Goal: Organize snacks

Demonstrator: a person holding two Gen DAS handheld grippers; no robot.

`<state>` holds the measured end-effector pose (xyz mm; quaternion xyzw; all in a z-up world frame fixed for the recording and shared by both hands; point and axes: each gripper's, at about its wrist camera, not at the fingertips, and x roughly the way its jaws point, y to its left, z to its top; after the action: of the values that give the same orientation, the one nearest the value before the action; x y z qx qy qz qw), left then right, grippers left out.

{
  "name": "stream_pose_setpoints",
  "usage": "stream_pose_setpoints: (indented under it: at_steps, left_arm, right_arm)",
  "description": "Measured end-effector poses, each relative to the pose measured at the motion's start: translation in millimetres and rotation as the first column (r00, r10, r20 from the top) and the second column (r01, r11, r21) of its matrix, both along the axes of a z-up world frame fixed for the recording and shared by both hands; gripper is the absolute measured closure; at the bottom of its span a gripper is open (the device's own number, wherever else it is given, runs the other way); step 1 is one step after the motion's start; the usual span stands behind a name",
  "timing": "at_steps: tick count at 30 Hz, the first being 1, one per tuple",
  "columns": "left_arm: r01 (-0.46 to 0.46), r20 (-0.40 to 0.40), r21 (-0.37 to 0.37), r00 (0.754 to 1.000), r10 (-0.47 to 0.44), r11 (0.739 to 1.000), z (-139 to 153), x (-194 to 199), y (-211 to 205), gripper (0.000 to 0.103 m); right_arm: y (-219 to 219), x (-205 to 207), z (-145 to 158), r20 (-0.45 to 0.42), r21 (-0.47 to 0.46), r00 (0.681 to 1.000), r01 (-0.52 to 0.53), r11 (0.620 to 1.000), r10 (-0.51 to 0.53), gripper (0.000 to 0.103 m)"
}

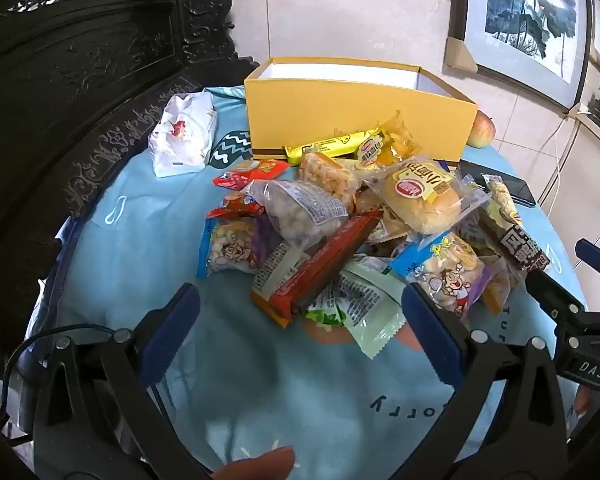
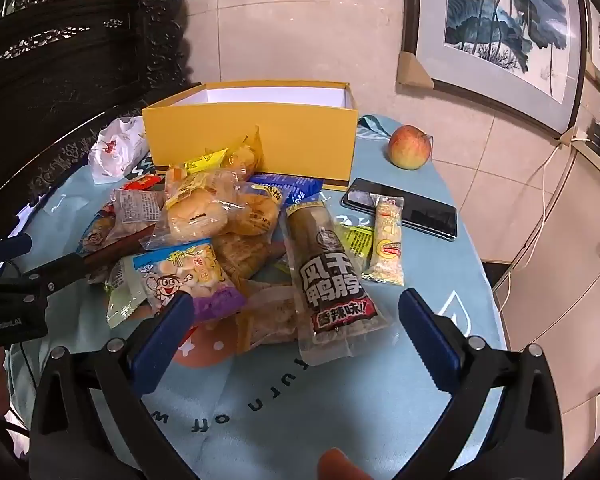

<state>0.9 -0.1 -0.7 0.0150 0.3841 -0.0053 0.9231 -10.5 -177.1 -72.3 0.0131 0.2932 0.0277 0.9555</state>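
Observation:
A heap of wrapped snacks (image 1: 340, 224) lies on a light blue tablecloth in front of an open yellow box (image 1: 356, 120). In the left wrist view my left gripper (image 1: 300, 312) stands open just short of the heap, with a red-brown bar (image 1: 324, 268) and a pale green packet (image 1: 360, 304) reaching between its fingers, untouched. The right wrist view shows the same heap (image 2: 220, 232) and box (image 2: 252, 136). My right gripper (image 2: 296, 316) is open, nothing pressed; a long dark duck-neck packet (image 2: 332, 276) lies ahead between its fingers.
A white plastic bag (image 1: 182, 136) lies left of the box. An apple (image 2: 409, 147) and a black phone (image 2: 404, 208) lie right of it, with a slim rice bar (image 2: 388, 240) by the phone. Dark carved furniture (image 1: 60, 80) rises at the left. The round table's edge (image 2: 484, 264) curves at the right.

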Motion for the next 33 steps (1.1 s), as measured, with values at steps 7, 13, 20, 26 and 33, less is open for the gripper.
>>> stream_pose_setpoints:
  at_steps: [7, 13, 20, 26, 33]
  left_arm:
    - [-0.005, -0.010, -0.015, 1.000, 0.005, 1.000, -6, 7, 1, 0.002]
    - [-0.004, -0.014, -0.029, 1.000, 0.004, 1.000, -7, 9, 2, 0.002]
    - [-0.008, -0.015, -0.029, 1.000, 0.008, 1.000, -9, 9, 2, 0.002]
    - [0.002, -0.008, -0.034, 1.000, -0.002, 0.999, -8, 7, 1, 0.002]
    - [-0.003, -0.019, -0.039, 1.000, 0.003, 0.999, -9, 5, 1, 0.002]
  right_arm:
    - [0, 11, -6, -0.013, -0.004, 1.000, -0.005, 1.000, 0.005, 0.001]
    - [1, 13, -9, -0.011, -0.009, 1.000, -0.001, 1.000, 0.001, 0.001]
    - [-1, 14, -8, -0.016, -0.010, 1.000, -0.001, 1.000, 0.001, 0.001]
    - [-1, 13, -7, -0.016, -0.011, 1.000, 0.001, 1.000, -0.001, 0.001]
    - [-2, 10, -7, -0.014, -0.008, 1.000, 0.002, 1.000, -0.002, 0.001]
